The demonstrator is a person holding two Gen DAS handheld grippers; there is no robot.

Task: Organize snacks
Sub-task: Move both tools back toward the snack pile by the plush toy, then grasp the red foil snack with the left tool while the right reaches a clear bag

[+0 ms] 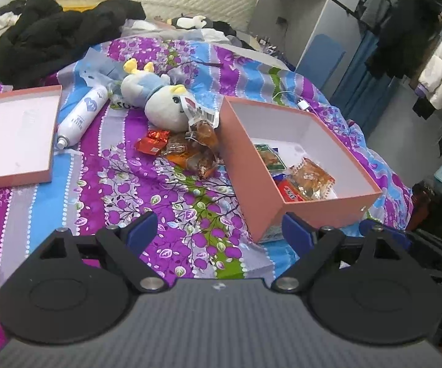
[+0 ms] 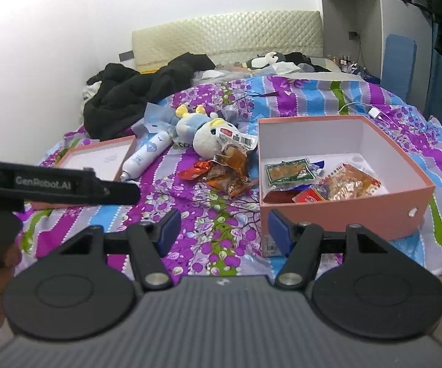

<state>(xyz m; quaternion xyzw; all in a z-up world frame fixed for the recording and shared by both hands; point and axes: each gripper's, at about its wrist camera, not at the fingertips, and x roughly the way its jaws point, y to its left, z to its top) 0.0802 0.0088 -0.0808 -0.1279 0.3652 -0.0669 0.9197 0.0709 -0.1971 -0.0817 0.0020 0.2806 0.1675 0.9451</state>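
Both grippers empty, angled bedward

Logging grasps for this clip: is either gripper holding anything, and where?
Nothing is held: the left gripper and right gripper are both open and empty.

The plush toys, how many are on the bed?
2. A grey and blue toy lies beside the snack pile, left of the box. A black and white toy lies near the headboard. The clothes may hide more.
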